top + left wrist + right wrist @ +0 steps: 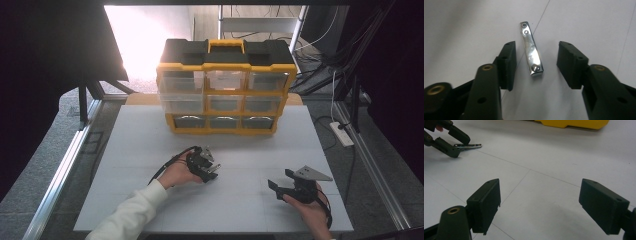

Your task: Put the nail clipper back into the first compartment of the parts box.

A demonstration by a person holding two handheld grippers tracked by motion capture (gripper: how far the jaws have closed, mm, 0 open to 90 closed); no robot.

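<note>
A shiny metal nail clipper (531,48) lies flat on the white table board (140,150). My left gripper (536,53) points down over it, one jaw on each side of the clipper, with a gap between each pad and the metal. In the high view the left gripper (207,167) sits left of centre, held by a hand in a white sleeve. My right gripper (277,187) rests near the front right, open, with nothing between its jaws (540,195). Its view shows the left gripper (460,145) and the clipper (469,145) at the upper left.
A yellow and black drawer organizer (225,85) with clear drawers stands at the back of the board; its yellow base (574,123) shows in the right gripper view. Metal frame rails run along both sides, and a power strip (341,134) lies at the right.
</note>
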